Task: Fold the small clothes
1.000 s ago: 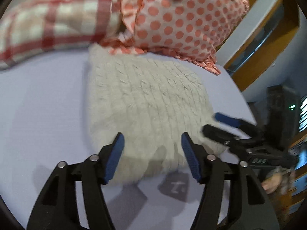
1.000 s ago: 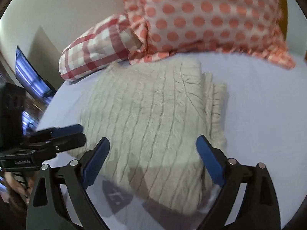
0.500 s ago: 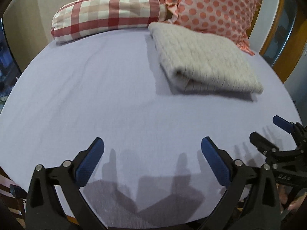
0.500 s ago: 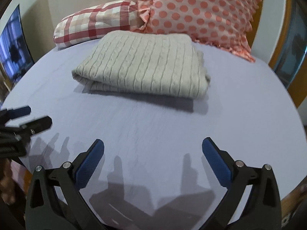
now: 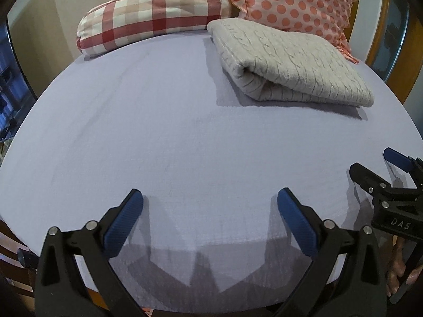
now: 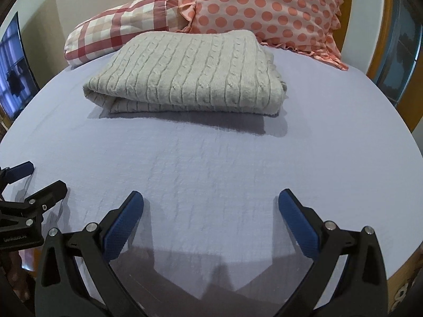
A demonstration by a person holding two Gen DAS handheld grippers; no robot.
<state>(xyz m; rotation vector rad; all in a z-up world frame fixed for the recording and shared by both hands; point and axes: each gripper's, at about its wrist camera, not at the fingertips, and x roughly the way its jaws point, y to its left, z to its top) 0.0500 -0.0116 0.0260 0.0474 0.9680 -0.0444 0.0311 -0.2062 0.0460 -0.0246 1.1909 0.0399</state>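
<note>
A cream cable-knit sweater (image 5: 288, 63) lies folded into a thick rectangle at the far side of the lavender bed sheet (image 5: 171, 132); it also shows in the right wrist view (image 6: 190, 74). My left gripper (image 5: 210, 206) is open and empty, low over the near edge of the bed, well short of the sweater. My right gripper (image 6: 211, 206) is open and empty, also at the near edge. Each gripper shows at the side of the other's view: the right one (image 5: 375, 169) and the left one (image 6: 37, 179).
A red checked pillow (image 5: 156, 13) and an orange polka-dot pillow (image 5: 296, 0) lean against the wall behind the sweater. A dark screen (image 6: 13, 66) stands at the left, wooden furniture (image 6: 380, 52) at the right. The bed's near edge drops off under the grippers.
Both grippers have pulled back from the sweater to the near edge of the bed, and their jaws have opened wider. The sweater stays folded by the pillows.
</note>
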